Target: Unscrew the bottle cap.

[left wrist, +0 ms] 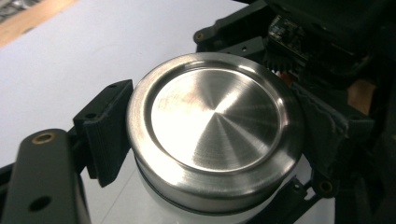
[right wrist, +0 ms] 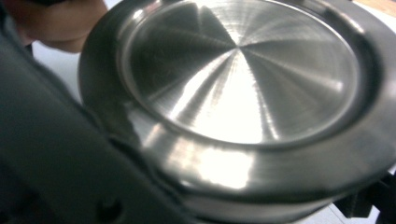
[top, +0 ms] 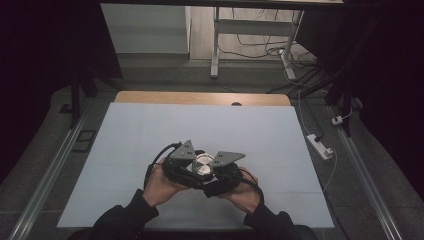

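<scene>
A round container with a brushed steel lid and a white body stands on the white table cover, near the front middle. Both hands hold grippers against it from either side. My left gripper is shut on the lid; its ribbed pad presses on the rim from the left, and the other jaw meets the opposite side. My right gripper is shut on the container just under the lid, with one black jaw lying along the lower left of the right gripper view. The container's lower part is hidden.
The white cover spreads over most of the wooden table. Beyond the right edge a white power strip with cables lies on the floor. A desk frame stands behind the table. Dark surroundings flank both sides.
</scene>
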`<state>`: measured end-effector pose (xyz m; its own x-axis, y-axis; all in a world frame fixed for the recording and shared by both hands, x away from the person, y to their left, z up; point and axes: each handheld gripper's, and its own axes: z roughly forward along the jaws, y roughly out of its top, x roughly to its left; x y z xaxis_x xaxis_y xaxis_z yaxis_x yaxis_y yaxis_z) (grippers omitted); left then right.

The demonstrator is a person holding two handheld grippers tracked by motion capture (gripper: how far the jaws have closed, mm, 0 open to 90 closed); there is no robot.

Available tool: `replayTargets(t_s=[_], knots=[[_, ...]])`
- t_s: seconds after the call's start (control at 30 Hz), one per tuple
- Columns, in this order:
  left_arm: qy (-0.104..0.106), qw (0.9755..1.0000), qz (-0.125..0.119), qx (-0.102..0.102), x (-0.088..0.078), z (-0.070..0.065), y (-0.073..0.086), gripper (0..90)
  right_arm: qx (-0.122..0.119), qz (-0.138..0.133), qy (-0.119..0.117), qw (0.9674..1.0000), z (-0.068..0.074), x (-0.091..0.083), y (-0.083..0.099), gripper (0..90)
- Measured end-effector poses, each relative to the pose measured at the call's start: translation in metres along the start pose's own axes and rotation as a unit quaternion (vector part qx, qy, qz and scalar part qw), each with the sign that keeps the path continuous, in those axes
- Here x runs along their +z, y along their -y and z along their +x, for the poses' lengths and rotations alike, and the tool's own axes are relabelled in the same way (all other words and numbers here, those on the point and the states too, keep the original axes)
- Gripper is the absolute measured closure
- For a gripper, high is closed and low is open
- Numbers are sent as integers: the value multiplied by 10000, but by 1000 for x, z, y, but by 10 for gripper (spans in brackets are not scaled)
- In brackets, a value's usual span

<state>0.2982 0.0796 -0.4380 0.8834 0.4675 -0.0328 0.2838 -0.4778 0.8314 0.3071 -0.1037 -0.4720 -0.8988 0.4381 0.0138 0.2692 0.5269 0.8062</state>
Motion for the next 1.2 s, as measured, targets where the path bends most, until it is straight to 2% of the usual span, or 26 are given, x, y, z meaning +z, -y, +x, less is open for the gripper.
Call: replayTargets(t_s=[0.03,0.13,0.17,0.23,0.33,0.4,0.5,0.6,0.7,0.8,0.87,0.97,1.07,1.2], knots=[[-3,10000,10,-30,0,0,0,192,9,-14,12,10000,0,0,0,150],[161,9999,17,-16,0,3,0,184,20,-20,34,10000,0,-1,0,150],[253,9997,-11,33,0,5,0,175,14,-24,11,10000,0,-1,0,150],[423,9989,-121,131,-4,8,-1,100,12,-27,-29,10000,0,-1,0,150],[699,9969,-171,306,-15,18,0,41,-82,-10,-202,9998,0,-1,0,150],[1118,9927,-222,387,-21,26,2,33,-151,18,-300,9994,0,-1,0,150],[1543,9859,-150,628,-24,31,6,64,-248,41,-528,9983,2,0,0,150],[1785,9796,81,915,-22,29,7,93,-396,50,-762,9963,6,0,-1,150],[1911,9758,138,1054,-20,29,9,147,-530,63,-952,9940,10,0,-2,150],[1854,9769,186,1046,-17,28,10,185,-574,107,-979,9935,12,1,-1,150],[1744,9791,183,1031,-15,26,9,187,-551,141,-934,9940,12,2,-1,150],[1470,9855,151,831,-11,22,7,196,-504,168,-785,9955,10,2,-1,150],[1074,9921,199,623,-5,17,5,201,-389,180,-623,9971,6,3,1,150],[693,9973,61,225,0,14,3,201,-202,171,-341,9991,0,3,2,150]])
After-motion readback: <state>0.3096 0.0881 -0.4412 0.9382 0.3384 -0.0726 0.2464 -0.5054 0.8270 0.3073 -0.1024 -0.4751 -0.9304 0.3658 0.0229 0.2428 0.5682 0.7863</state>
